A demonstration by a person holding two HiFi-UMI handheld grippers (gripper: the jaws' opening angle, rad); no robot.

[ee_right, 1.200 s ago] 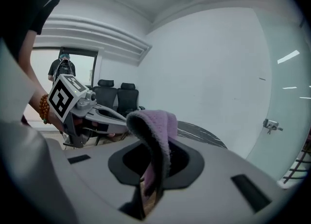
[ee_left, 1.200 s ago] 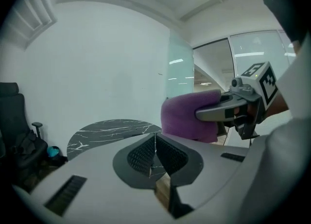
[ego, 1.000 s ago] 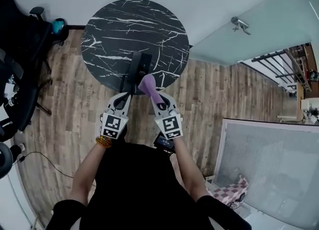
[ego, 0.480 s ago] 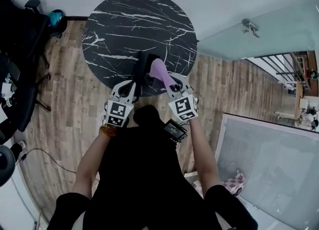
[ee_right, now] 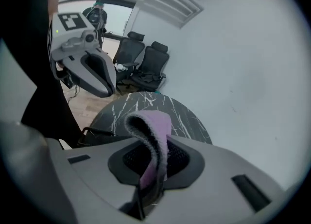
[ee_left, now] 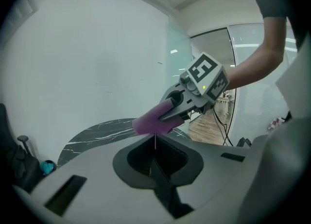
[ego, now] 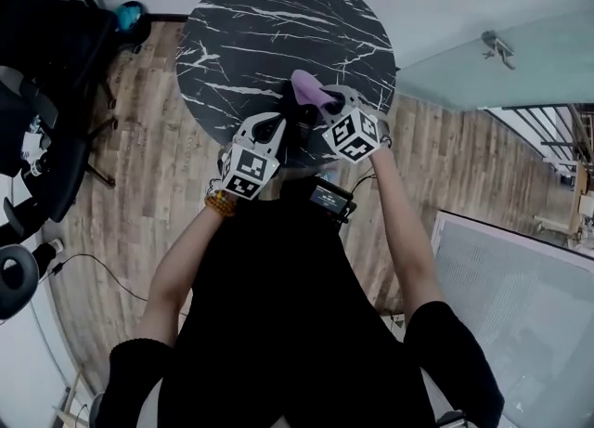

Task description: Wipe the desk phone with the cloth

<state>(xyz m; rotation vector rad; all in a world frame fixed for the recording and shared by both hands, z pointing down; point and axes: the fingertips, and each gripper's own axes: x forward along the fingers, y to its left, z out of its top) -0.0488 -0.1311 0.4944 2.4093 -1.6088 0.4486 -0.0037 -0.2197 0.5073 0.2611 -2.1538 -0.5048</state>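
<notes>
My right gripper (ego: 327,101) is shut on a purple cloth (ego: 306,87), which loops up out of its jaws (ee_right: 154,135). It hangs over the near edge of the round black marble table (ego: 278,27). The dark desk phone (ego: 297,122) lies there between both grippers and is mostly hidden by them. In the right gripper view only a dark part of the phone (ee_right: 95,134) shows at the table edge. My left gripper (ego: 272,127) hovers just left of the phone with its jaws together and nothing between them. In the left gripper view the cloth (ee_left: 148,123) sticks out of the right gripper (ee_left: 167,113).
Black office chairs (ego: 42,129) stand left of the table, also visible as chairs (ee_right: 146,60) in the right gripper view. A pale wall runs behind the table and a glass partition (ego: 501,55) to the right. Wood floor (ego: 148,166) surrounds the table. A small device (ego: 329,199) hangs at the person's waist.
Both grippers have moved forward to the table's near edge. The right gripper has carried the cloth over the phone. The left gripper has come up beside it.
</notes>
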